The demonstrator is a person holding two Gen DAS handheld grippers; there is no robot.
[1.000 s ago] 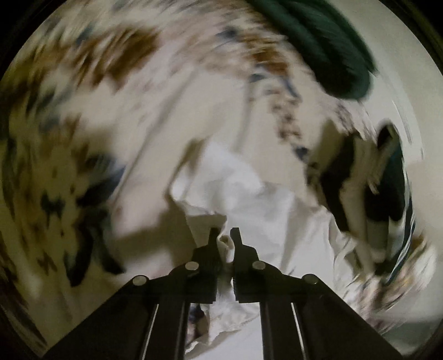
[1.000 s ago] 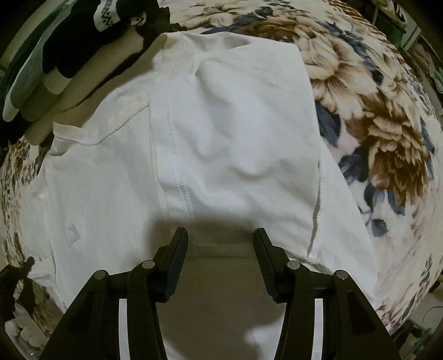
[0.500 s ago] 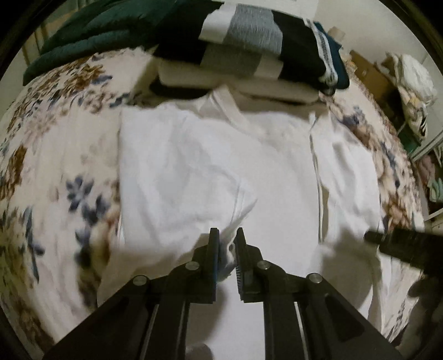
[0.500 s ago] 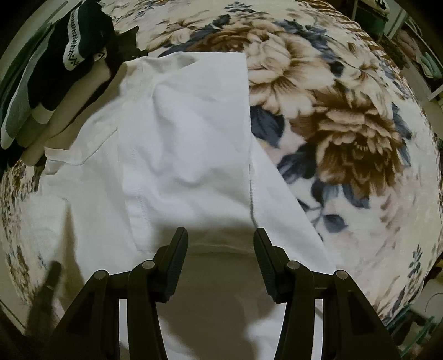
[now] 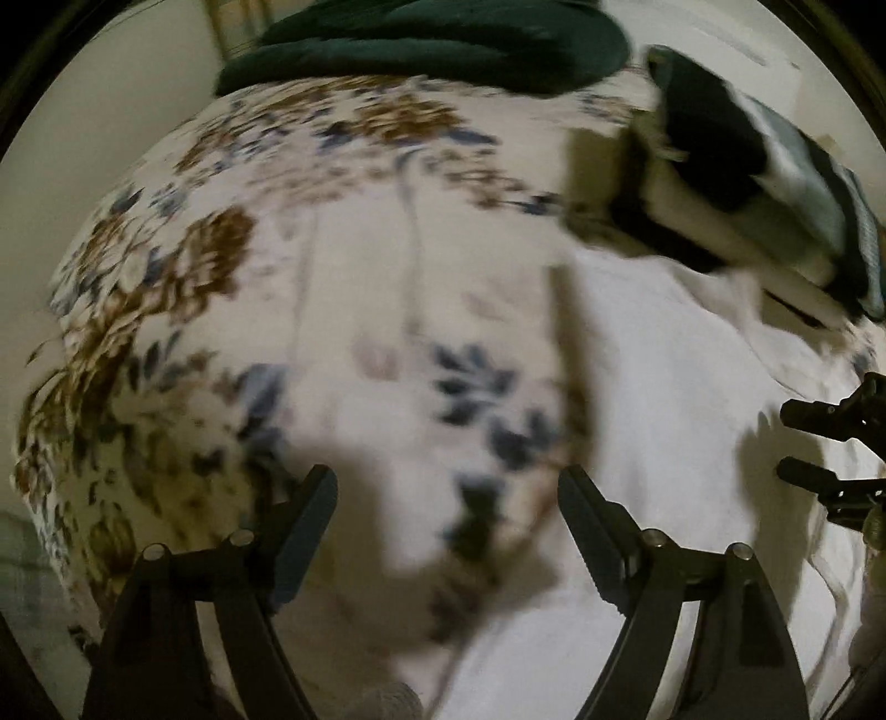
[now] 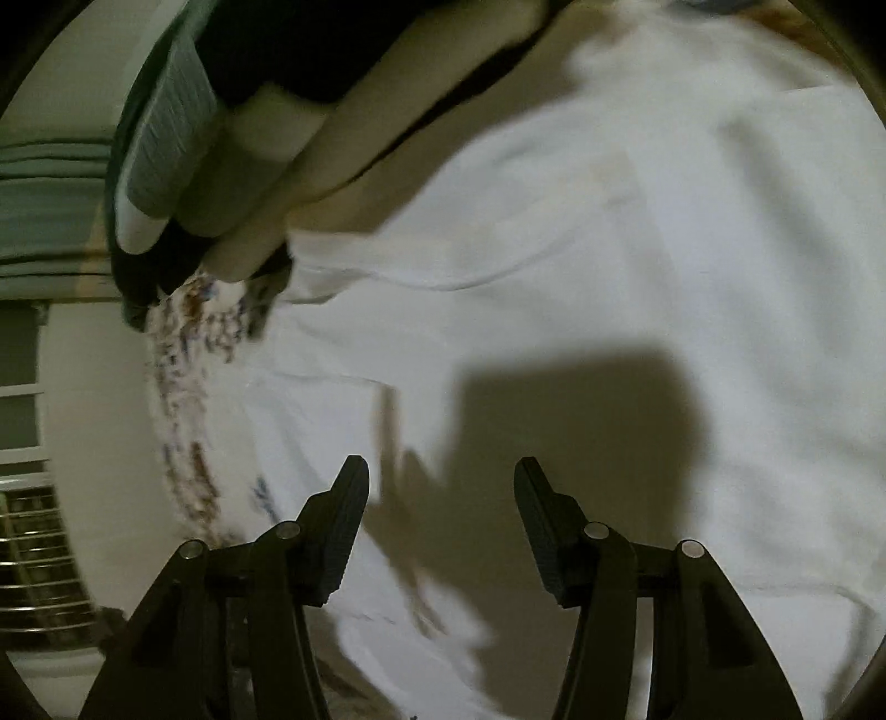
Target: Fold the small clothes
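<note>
A white T-shirt (image 6: 637, 232) lies spread flat on a floral bedspread (image 5: 310, 310). In the left wrist view the shirt (image 5: 681, 399) fills the right side. My left gripper (image 5: 446, 498) is open and empty, over the bedspread just left of the shirt's edge. My right gripper (image 6: 440, 487) is open and empty, low over the shirt's middle, casting a shadow on it. It also shows in the left wrist view (image 5: 803, 443) at the right edge. Both views are motion-blurred.
A stack of folded clothes (image 6: 232, 138) in black, grey and cream sits at the shirt's collar end; it also shows in the left wrist view (image 5: 736, 183). A dark green blanket (image 5: 432, 44) lies at the far end of the bed.
My left gripper was shut on a fold of the white shirt; it has let go, opened wide and swung left over the bedspread. My right gripper stayed open and moved toward the collar end.
</note>
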